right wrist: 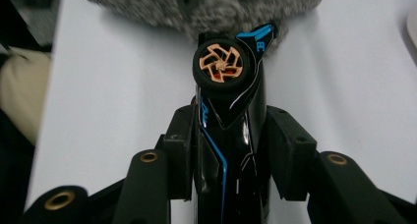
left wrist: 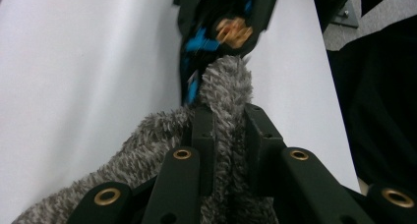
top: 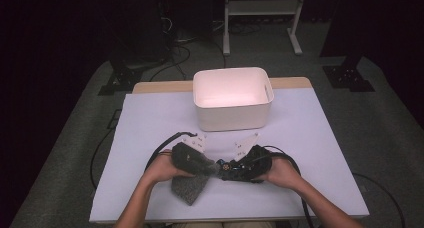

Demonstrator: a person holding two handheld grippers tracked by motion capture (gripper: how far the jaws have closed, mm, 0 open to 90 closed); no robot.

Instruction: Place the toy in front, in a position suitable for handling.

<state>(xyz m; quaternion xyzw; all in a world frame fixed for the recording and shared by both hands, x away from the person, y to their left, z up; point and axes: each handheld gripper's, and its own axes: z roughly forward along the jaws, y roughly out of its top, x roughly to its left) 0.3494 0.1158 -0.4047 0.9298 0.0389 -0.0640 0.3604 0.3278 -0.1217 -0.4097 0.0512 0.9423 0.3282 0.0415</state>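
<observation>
Black jaws of the right gripper (right wrist: 228, 150) squeeze a shiny black toy car (right wrist: 228, 135) with blue lines and an orange wheel, its writing too small to read, while the left gripper (left wrist: 231, 135) pinches a fuzzy grey cloth (top: 190, 185) on the table (top: 150, 123) near a white tub (top: 232, 115).

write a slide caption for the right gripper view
Right gripper shut on a black toy car with orange wheel, nose against grey fuzzy cloth.
</observation>
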